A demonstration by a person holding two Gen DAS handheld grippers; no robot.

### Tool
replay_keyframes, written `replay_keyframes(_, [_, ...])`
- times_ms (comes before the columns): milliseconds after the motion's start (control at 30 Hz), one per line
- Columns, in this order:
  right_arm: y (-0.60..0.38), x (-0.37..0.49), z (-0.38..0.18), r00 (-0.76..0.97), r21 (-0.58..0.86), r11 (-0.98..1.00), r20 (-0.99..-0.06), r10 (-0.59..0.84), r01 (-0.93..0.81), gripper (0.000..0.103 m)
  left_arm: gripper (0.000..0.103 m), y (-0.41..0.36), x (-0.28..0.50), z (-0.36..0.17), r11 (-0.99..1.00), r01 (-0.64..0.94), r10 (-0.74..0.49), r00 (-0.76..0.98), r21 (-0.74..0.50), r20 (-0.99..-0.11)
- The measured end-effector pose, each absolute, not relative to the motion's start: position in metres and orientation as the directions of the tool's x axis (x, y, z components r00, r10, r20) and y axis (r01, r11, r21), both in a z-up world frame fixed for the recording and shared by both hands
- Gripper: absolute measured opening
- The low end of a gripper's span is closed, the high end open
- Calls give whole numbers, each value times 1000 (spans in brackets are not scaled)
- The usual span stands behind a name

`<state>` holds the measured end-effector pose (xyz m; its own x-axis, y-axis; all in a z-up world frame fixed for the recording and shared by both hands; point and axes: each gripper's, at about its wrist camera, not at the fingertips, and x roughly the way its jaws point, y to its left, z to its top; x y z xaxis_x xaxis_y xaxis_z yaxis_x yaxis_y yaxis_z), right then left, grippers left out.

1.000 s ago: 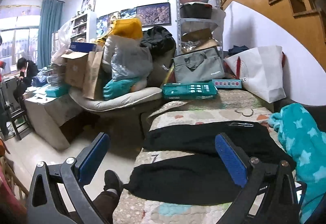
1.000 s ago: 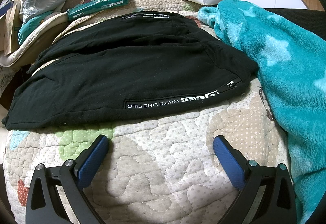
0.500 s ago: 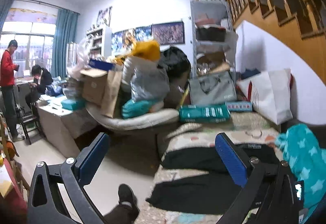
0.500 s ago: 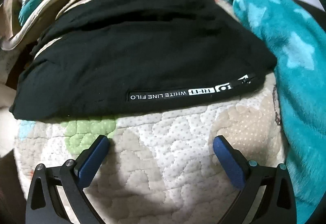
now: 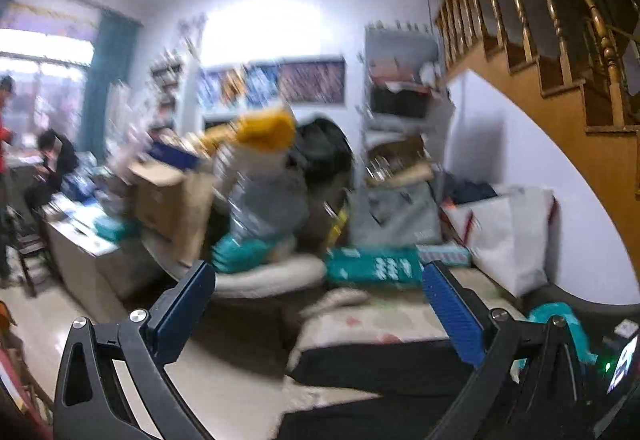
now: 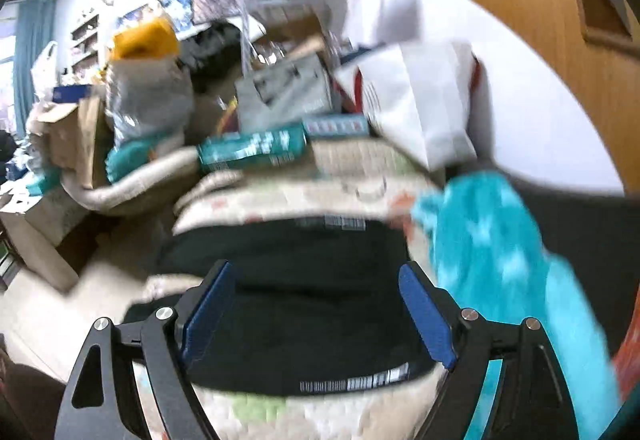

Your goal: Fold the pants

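The black pants (image 6: 304, 316) lie folded flat on the quilted bed cover (image 6: 320, 176), along its near edge, with a white lettered strip running across the fold closest to the camera. In the right wrist view the right gripper (image 6: 316, 304) hangs above them, well clear of the cloth, its blue pads apart and its jaws closing with nothing between them. A teal fleece blanket (image 6: 500, 260) with pale stars lies bunched along the right edge of the cover, just beside the pants. At the far edge sit a green box (image 6: 252, 150), a grey bag (image 6: 288, 88) and a white shopping bag (image 6: 424, 100).

In the left wrist view the left gripper (image 5: 316, 314) is held up off the bed with its jaws wide apart and empty. The pants (image 5: 380, 372) show low in that picture, at the left edge of the cover, much blurred. Beyond it are a cushion piled with bags and a yellow bundle (image 5: 266, 128), wooden stairs (image 5: 560, 60) on the right, and a person (image 5: 56, 164) seated at the far left by the window
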<state>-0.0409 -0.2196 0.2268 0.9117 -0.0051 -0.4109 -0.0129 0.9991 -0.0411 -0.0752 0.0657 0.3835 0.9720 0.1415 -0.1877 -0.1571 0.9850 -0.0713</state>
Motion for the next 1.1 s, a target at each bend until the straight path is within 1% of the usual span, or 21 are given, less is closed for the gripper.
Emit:
replay_keyframes(67, [-215,-29,245,923,-61,997,-385,14,-40,88,103,71,-50,381,984,-156,132,965,-90,-227])
replay_keyframes(167, [-205,-7,263,934,-127,990,-357,7,-56,88,103,77,-11,366,984,-155,123,951,-93,-284])
replay_keyframes(300, [-200,30,275,940,-182,979,-341,24,-91,88,103,81,38,332,983,-176,152,930,-43,-336])
replay_keyframes(333, [-197,45,275,933,-190,974,-356,45,-120,88,103,84,55,319,983,-181,158,918,-32,-364])
replay_keyframes(367, [-196,62,273,915,-189,971,-399,61,-147,88,103,85,66,309,983,-184,159,909,-29,-386])
replay_keyframes(400, [-196,85,267,876,-172,970,-478,68,-169,88,103,88,81,296,983,-183,154,897,-31,-415])
replay_keyframes(433, [-198,103,260,840,-151,972,-537,71,-179,88,103,92,93,284,983,-182,149,886,-33,-439])
replay_keyframes(467, [-201,121,252,802,-120,974,-591,85,-192,86,103,94,103,274,982,-184,150,877,-31,-457])
replay_keyframes(500, [-203,131,248,784,-104,975,-613,94,-198,80,103,96,114,261,982,-188,153,865,-25,-478])
replay_keyframes(533, [-208,145,240,769,-91,977,-632,92,-192,77,103,98,124,251,982,-189,154,856,-22,-494])
replay_keyframes(633, [-221,172,220,763,-83,983,-642,74,-165,75,103,105,159,212,984,-176,138,812,-12,-566])
replay_keyframes(733, [-229,196,196,732,-48,986,-676,83,-157,75,103,106,186,183,987,-159,124,782,-3,-611])
replay_keyframes(833, [-232,217,174,707,-31,987,-701,91,-158,75,102,107,210,166,990,-139,115,770,10,-628])
replay_keyframes(967, [-230,244,149,672,-27,981,-732,113,-194,75,102,108,245,148,998,-66,61,763,16,-644])
replay_keyframes(1033, [-226,259,139,642,-20,972,-754,139,-233,75,102,113,265,137,999,-33,24,748,-1,-664])
replay_keyframes(1100, [-225,274,131,622,-22,966,-768,150,-259,75,102,126,288,122,999,-11,-24,721,-46,-693])
